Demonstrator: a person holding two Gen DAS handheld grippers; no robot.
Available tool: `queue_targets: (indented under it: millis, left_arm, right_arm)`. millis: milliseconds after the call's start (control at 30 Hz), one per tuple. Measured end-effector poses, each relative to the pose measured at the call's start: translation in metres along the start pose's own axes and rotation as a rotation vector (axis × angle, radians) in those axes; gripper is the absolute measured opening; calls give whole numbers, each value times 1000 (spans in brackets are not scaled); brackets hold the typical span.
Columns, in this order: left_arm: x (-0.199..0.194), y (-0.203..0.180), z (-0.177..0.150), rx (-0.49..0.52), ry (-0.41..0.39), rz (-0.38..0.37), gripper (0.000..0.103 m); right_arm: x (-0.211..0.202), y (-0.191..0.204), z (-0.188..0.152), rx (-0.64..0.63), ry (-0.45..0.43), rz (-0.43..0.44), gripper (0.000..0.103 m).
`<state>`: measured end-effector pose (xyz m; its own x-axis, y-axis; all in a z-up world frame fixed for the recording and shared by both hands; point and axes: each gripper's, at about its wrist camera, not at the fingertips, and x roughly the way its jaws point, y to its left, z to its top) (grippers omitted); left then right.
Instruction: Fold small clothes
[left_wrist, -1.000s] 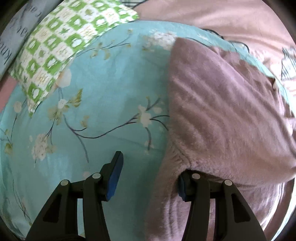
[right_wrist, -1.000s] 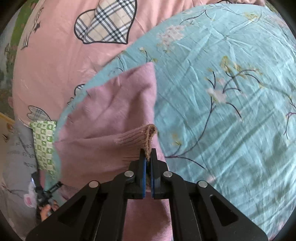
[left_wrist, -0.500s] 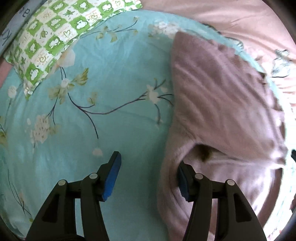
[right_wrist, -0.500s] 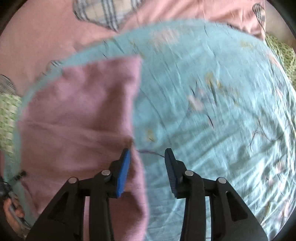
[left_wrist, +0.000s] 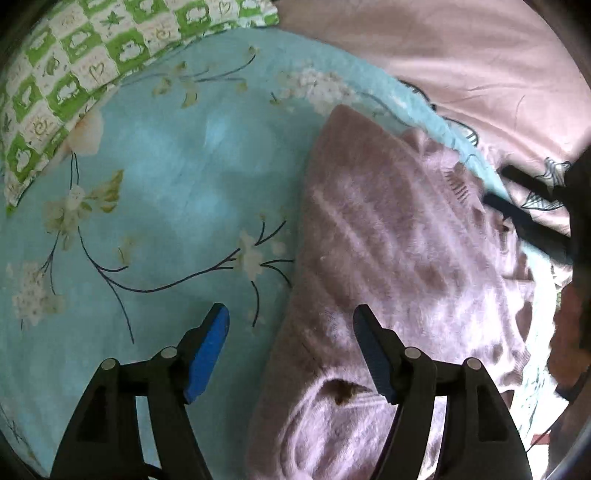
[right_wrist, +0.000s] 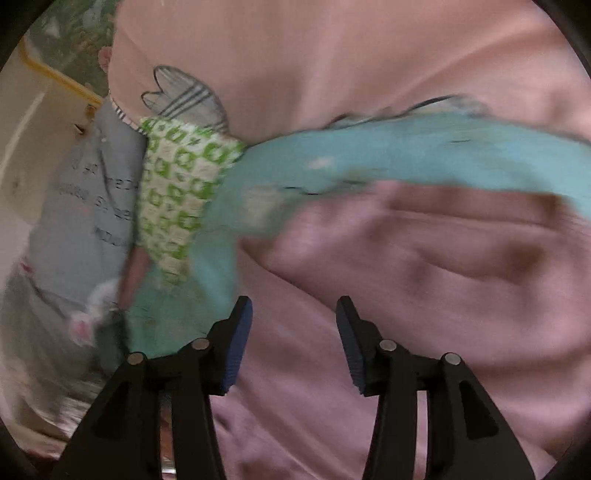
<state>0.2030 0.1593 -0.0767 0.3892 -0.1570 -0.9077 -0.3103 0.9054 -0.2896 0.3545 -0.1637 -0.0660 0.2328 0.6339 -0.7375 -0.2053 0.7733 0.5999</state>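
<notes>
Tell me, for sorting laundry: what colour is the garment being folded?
Mauve garment; clearest in left wrist view.

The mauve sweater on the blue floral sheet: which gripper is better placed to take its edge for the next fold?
Probably the left gripper: open, with the sweater edge between its fingers. The right gripper, also open, hangs over pink bedding.

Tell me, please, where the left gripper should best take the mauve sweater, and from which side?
Probably the sweater's near left edge, which lies between the open left gripper's fingers. Come from above; that edge is a thick, raised fold on the flat blue sheet.
</notes>
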Motion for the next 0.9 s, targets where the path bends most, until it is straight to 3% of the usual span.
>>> queue_targets:
  millis: [33, 67, 167, 267, 367, 433, 500, 600, 700, 733, 767, 800, 833, 900]
  left_arm:
    - [2, 2, 1, -1, 3, -2, 70]
    - [1, 4, 0, -4, 3, -9, 70]
    - [-1, 7, 3, 6, -9, -27, 70]
    - [-3, 6, 32, 42, -46, -30, 70]
    - [-2, 3, 69, 70, -67, -85, 76]
    - [5, 2, 96, 71, -56, -136, 78]
    - [22, 1, 122, 58, -17, -183, 79]
    - [41, -4, 145, 49, 19, -194, 79]
    - [51, -16, 153, 90, 13, -149, 76]
    - [51, -20, 152, 114, 3, -136, 61]
    - [51, -25, 150, 143, -8, -127, 42]
    - [53, -30, 146, 184, 4, -131, 8]
    - [51, -32, 143, 195, -1, -125, 7]
    - [34, -36, 136, 222, -94, -61, 6]
  right_arm:
    - [13, 3, 9, 2, 20, 4, 49]
    - [22, 13, 19, -44, 15, -54, 49]
    - [35, 45, 38, -311, -17, -201, 51]
    - [46, 45, 54, -458, 45, -203, 54]
    - [53, 32, 59, -575, 119, -246, 62]
    - [54, 18, 59, -617, 155, -291, 63]
    - [56, 5, 57, -622, 193, -277, 64]
    - [58, -1, 55, -668, 209, -265, 67]
    - [68, 0, 52, -724, 225, -296, 67]
    - [72, 1, 50, -737, 235, -313, 67]
    - [76, 2, 48, -752, 237, -325, 59]
    - [77, 3, 48, -756, 226, -332, 22]
    - [77, 2, 49, -739, 228, -325, 6]
    - [70, 1, 54, -691, 200, -294, 7]
